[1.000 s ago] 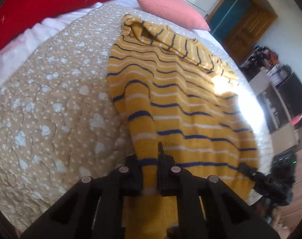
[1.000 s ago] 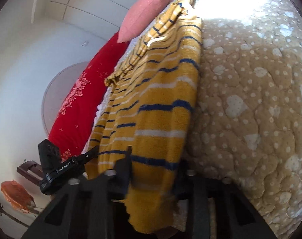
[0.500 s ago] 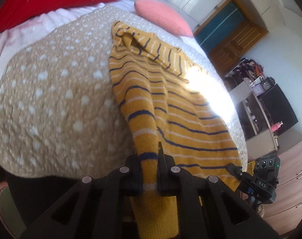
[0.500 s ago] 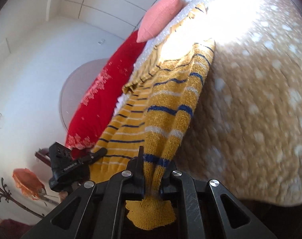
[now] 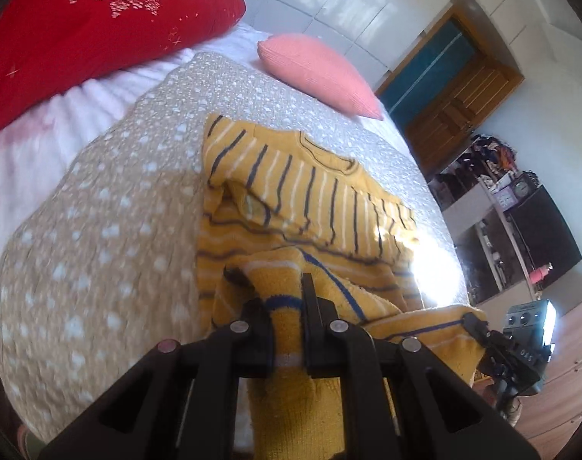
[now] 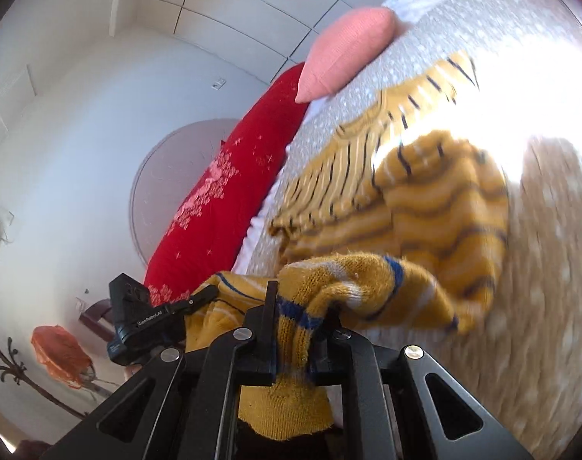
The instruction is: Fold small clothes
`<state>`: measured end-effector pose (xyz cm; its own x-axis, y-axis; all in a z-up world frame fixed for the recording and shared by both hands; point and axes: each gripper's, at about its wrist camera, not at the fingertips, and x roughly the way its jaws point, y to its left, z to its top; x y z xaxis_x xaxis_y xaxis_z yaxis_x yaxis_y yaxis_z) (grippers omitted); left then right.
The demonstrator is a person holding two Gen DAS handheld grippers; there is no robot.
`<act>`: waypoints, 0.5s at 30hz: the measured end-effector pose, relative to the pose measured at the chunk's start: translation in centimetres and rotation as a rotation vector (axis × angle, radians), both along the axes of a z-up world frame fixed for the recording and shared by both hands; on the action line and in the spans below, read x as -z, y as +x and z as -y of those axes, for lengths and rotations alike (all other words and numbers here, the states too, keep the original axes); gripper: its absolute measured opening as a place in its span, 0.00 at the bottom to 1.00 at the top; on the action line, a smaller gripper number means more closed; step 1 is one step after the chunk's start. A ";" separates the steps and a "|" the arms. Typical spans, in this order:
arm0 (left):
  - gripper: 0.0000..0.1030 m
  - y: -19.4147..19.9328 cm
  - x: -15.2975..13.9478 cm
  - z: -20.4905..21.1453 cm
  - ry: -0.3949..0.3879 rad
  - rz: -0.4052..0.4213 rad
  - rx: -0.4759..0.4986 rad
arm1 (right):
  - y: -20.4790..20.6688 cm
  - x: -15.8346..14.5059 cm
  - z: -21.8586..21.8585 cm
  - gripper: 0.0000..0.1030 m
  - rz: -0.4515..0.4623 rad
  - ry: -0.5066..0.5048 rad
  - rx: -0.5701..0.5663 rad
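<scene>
The left gripper [image 5: 287, 306] and right gripper [image 6: 298, 306] each clamp the sweater's [image 5: 310, 199] hem, lifted ahead toward its collar; the fold looks half done, unflattened.

Two fisheye wrist cameras look forward along their own fingers from the near edge of a bed [image 5: 99, 237], each close above the knit it grips. The left gripper [image 5: 287, 329] view faces up the bed toward a pink pillow [image 5: 318, 73] and a wooden door [image 5: 459, 111] at far right. The right gripper [image 6: 295, 329] view tilts leftward, taking in a white wall [image 6: 80, 122]. Both views share the yellow striped sweater [image 5: 310, 199], the red cushion [image 5: 80, 34], and each other's gripper at frame edge.
</scene>
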<state>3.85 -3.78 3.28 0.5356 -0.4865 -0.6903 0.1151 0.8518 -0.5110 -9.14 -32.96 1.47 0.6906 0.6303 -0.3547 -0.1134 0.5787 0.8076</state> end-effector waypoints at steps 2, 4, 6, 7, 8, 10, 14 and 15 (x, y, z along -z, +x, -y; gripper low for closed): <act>0.10 3.5 0.7 0.6 -0.008 -0.055 -0.007 | 2.9 -0.3 0.5 0.11 -0.014 0.012 0.017; 0.10 6.5 1.3 1.2 -0.014 -0.088 -0.007 | 5.9 -0.1 1.5 0.11 -0.043 0.030 0.043; 0.10 9.4 2.2 1.9 -0.008 -0.114 -0.011 | 8.6 0.7 2.8 0.13 -0.078 0.069 0.066; 0.10 10.9 2.6 2.2 -0.017 -0.126 -0.008 | 9.9 1.1 3.3 0.14 -0.094 0.094 0.075; 0.10 11.9 3.0 2.5 -0.030 -0.131 0.001 | 11.2 1.4 3.7 0.14 -0.112 0.122 0.086; 0.11 13.9 3.8 2.8 -0.049 -0.142 -0.008 | 13.5 2.6 5.0 0.18 -0.146 0.182 0.114; 0.51 16.8 5.4 1.7 -0.249 -0.178 -0.033 | 16.5 5.0 7.7 0.65 -0.195 0.295 0.223; 0.60 17.4 5.6 1.2 -0.293 -0.177 -0.060 | 16.9 5.4 8.3 0.70 -0.195 0.323 0.245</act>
<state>21.22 -4.94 -2.32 0.4540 -0.6488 -0.6107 -0.0432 0.6686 -0.7424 7.72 -41.21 -3.94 0.7729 0.5562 -0.3054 0.1683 0.2843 0.9438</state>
